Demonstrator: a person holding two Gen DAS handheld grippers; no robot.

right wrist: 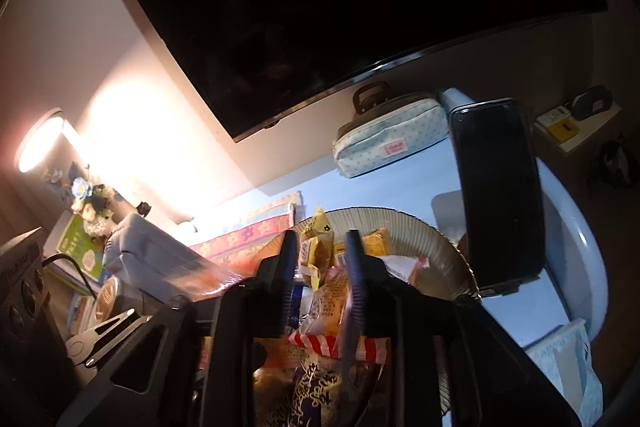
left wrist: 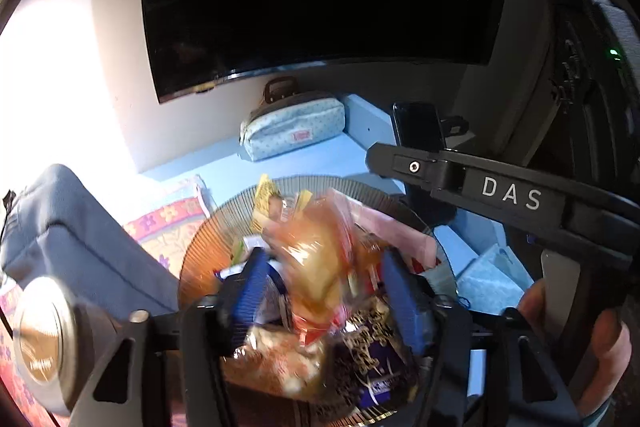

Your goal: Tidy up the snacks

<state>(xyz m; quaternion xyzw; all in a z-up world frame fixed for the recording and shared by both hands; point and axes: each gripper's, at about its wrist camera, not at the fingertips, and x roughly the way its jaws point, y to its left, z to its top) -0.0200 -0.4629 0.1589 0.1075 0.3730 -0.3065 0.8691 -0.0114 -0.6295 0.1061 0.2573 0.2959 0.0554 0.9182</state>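
The snacks [left wrist: 320, 259] are heaped on a ribbed round plate [left wrist: 208, 251] on the blue counter [left wrist: 320, 163]. An orange packet [left wrist: 316, 267] is seen, blurred, between the pads of the left gripper [left wrist: 324, 291], which is half open; no firm hold is visible. The right gripper [right wrist: 320, 283] is only slightly open, with nothing held. Packets near the plate rim can be pushed off, and the phone [right wrist: 500, 195] standing beside can be knocked.

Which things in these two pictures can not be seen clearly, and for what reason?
- Orange snack packet, left wrist view: motion blur; whether the left gripper touches it is unclear.
- Ribbed plate, right wrist view: near part hidden by the right gripper.
- Purple packet, right wrist view: cut off by the bottom edge.
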